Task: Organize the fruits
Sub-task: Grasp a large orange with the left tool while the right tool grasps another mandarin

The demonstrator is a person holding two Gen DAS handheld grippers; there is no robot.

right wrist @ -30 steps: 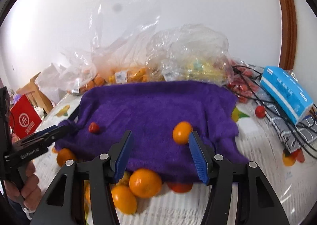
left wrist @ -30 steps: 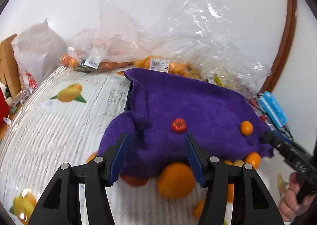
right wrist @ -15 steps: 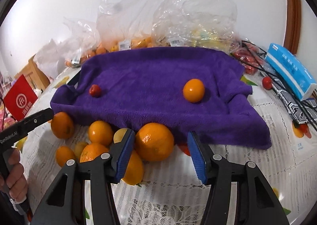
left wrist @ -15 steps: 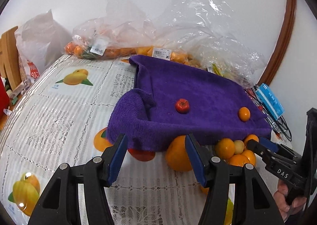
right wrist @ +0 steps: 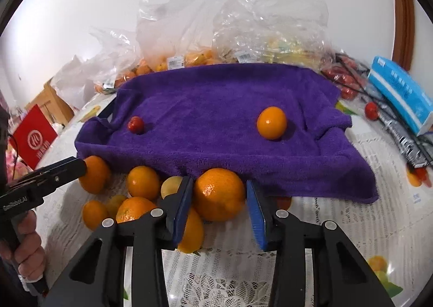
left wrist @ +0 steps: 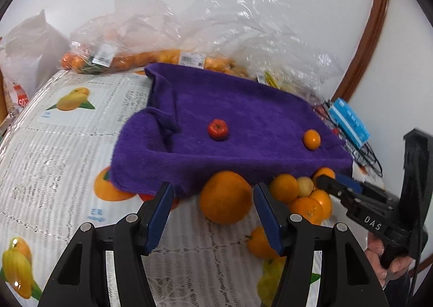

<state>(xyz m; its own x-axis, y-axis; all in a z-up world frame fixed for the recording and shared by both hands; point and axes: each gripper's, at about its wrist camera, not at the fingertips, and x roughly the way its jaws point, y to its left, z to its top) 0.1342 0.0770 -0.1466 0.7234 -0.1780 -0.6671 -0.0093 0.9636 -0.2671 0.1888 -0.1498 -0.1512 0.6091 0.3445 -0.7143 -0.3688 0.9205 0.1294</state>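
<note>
Both grippers dropped low since a second ago. I've got the right gripper (right wrist: 219, 198) open, straddling the big orange (right wrist: 218, 194) at the towel's (right wrist: 216, 106) front edge, ready to pinch. Left gripper (left wrist: 211, 198) open, empty, near the same fruit. One small orange (right wrist: 271, 123) and a cherry tomato (right wrist: 136, 124) sit on the towel already; other oranges (right wrist: 143, 182) wait on the worktop (right wrist: 311, 225).
</note>
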